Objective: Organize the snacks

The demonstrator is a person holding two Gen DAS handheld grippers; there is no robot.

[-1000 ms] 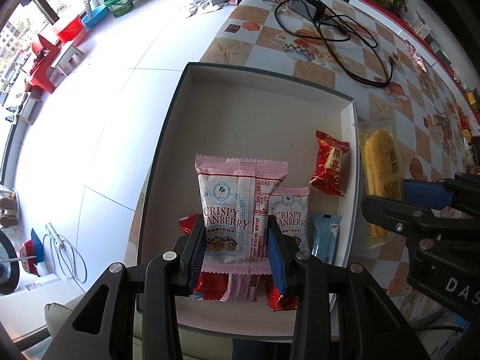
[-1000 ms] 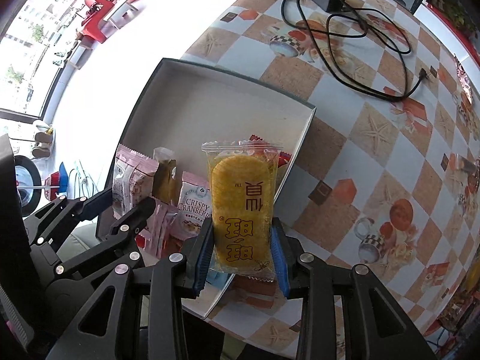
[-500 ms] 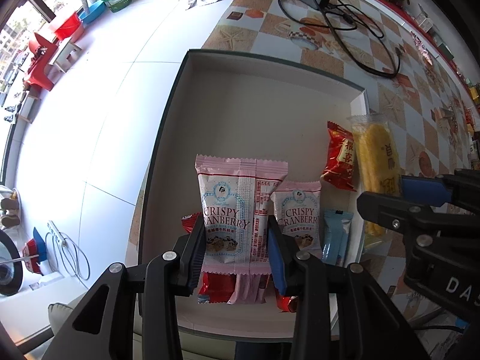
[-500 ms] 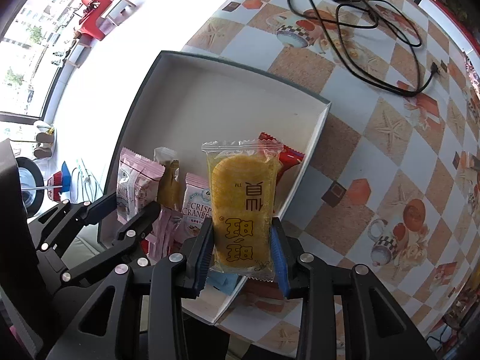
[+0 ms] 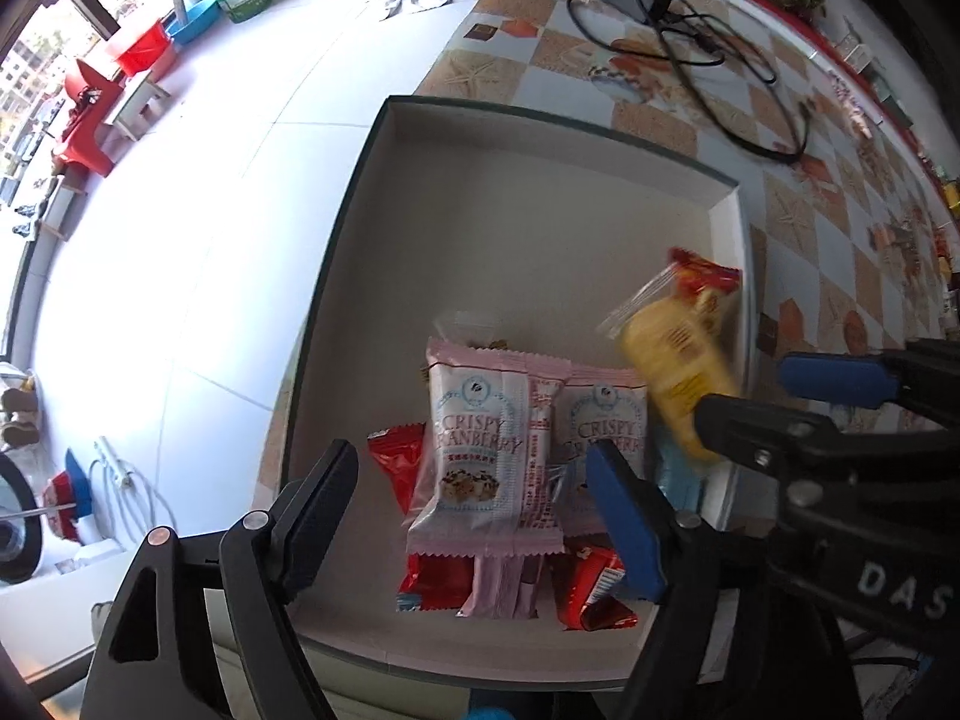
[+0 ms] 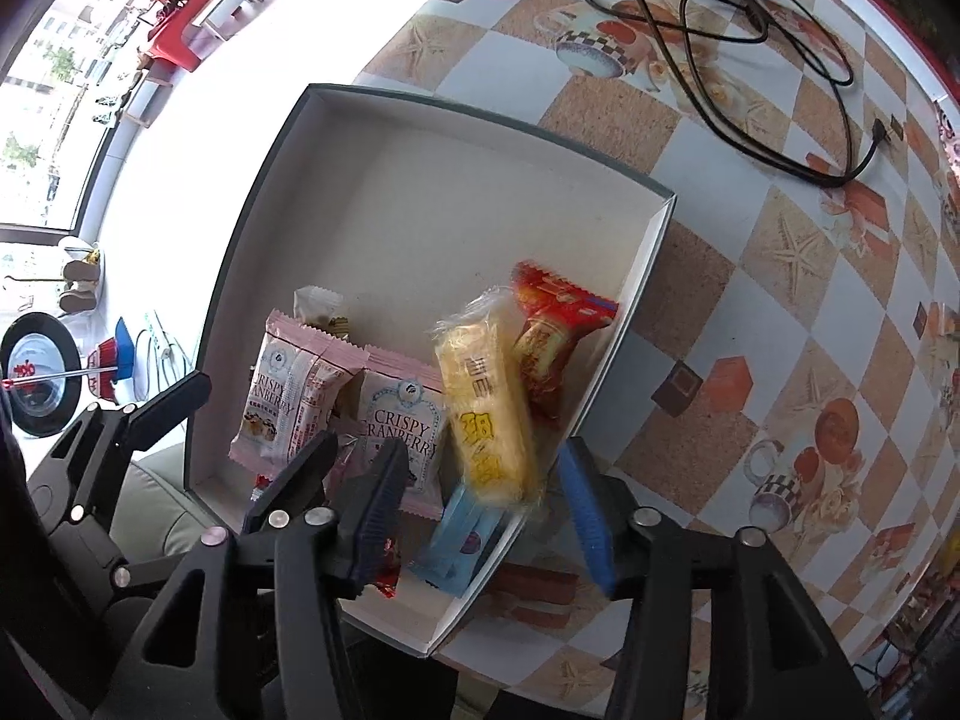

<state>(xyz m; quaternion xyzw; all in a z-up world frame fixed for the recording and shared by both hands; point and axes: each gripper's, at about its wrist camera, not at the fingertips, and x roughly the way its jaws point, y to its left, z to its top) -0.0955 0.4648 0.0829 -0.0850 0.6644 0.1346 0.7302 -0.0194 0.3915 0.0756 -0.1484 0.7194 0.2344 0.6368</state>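
A white box (image 5: pixel 540 204) (image 6: pixel 420 192) holds several snack packets. My left gripper (image 5: pixel 480 510) is open above the near end of the box; a pink Crispy Cranberry packet (image 5: pixel 486 450) (image 6: pixel 288 396) lies loose below it on other packets. My right gripper (image 6: pixel 480 492) is open; a yellow cracker packet (image 6: pixel 486 408) (image 5: pixel 672 354) is free of its jaws, blurred, tilted over the box's near right part beside a red packet (image 6: pixel 552 348). A second pink packet (image 6: pixel 402 420) and a blue packet (image 6: pixel 462 540) lie near it.
The box sits at the edge of a table with a checked cloth (image 6: pixel 780 276). A black cable with a charger (image 6: pixel 720 12) lies on the far part of the table. White floor (image 5: pixel 210 210) is to the left, far below.
Both grippers have opened. The pink packet has dropped from the left gripper into the box. The yellow packet has left the right gripper and is falling into the box.
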